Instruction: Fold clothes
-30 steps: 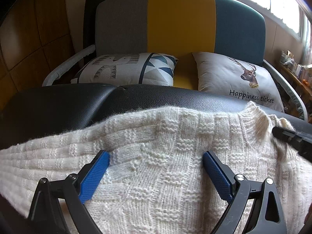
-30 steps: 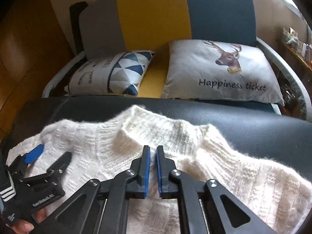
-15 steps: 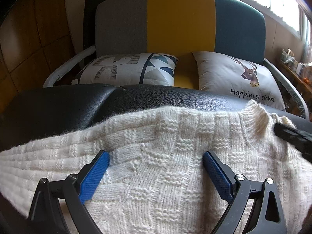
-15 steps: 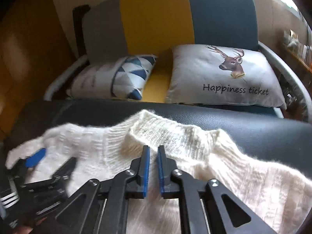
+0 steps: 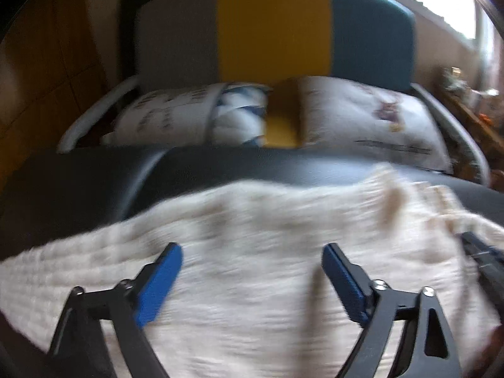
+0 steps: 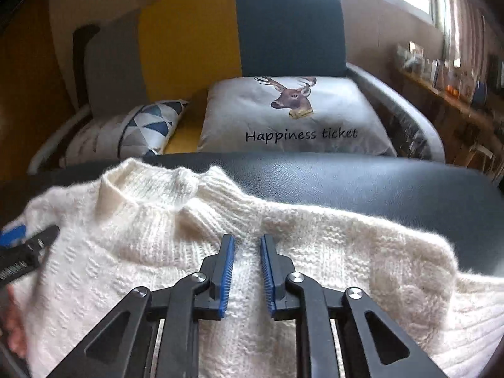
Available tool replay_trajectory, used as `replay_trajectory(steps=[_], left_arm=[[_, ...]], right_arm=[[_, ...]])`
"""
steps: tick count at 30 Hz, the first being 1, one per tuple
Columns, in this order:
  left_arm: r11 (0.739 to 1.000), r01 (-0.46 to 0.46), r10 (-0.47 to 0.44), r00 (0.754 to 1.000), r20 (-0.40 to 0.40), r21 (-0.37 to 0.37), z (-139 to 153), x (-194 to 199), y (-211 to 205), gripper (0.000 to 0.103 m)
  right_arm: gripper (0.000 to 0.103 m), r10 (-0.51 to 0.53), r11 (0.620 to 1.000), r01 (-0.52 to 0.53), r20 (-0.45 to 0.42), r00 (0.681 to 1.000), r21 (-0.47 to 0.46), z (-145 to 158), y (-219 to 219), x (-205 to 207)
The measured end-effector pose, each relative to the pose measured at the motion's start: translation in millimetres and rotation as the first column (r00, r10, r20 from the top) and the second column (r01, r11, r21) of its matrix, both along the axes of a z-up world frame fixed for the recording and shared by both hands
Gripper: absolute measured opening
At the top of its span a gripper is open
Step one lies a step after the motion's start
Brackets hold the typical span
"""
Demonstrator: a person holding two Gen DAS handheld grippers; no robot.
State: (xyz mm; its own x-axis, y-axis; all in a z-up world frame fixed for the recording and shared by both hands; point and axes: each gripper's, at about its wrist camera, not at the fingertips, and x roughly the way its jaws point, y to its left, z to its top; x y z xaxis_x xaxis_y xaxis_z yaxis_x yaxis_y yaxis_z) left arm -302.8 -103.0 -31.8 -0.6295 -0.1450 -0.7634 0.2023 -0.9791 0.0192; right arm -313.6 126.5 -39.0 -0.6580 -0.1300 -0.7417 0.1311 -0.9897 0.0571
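The cream sweater (image 6: 201,252) is being laid flat on the black bench (image 6: 378,186), collar pointing toward the sofa (image 6: 239,31), sleeves running left-right. The left gripper (image 5: 252,271) is being held wide open over the knit (blurred view). The right gripper (image 6: 246,271) is being held slightly parted, gripping nothing.

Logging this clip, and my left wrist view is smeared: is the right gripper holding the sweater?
Observer: In the right wrist view, the right gripper has its jaws slightly apart over the white knit sweater, just below the collar. No pinch is evident.
Operator: What's printed on the right-hand cushion?
Observer: The deer cushion shows a deer head above the words "Happiness ticket".
Operator: Does the left gripper show there?
Observer: Yes, the left gripper is at the left edge, open over the sweater.
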Motion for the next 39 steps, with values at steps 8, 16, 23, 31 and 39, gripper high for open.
replay_trajectory(steps=[8,16,23,31,39], left_arm=[[0.929,0.292,-0.307,0.951,-0.034,-0.23,38,-57,121,0.088],[0.901,0.424,-0.416,0.905,0.092,-0.097,13,-96,137,0.04],[0.9,0.428,-0.432,0.902,0.028,0.081,23,-94,132,0.042],[0.897,0.401,-0.414,0.91,0.035,0.185,22,-103,133,0.068],[0.91,0.303,-0.327,0.944,0.038,0.284,29,-116,99,0.068]], right_arm=[[0.016,-0.003,0.999,0.002,-0.01,1.0,-0.053,-2,6,0],[0.017,-0.006,0.995,0.004,-0.014,1.0,-0.104,-3,13,1],[0.017,-0.012,0.991,0.009,-0.018,1.0,-0.135,-5,17,1],[0.016,-0.015,0.991,0.012,-0.022,1.0,-0.136,-6,17,2],[0.016,-0.014,0.989,0.011,-0.023,1.0,-0.144,-6,17,2]])
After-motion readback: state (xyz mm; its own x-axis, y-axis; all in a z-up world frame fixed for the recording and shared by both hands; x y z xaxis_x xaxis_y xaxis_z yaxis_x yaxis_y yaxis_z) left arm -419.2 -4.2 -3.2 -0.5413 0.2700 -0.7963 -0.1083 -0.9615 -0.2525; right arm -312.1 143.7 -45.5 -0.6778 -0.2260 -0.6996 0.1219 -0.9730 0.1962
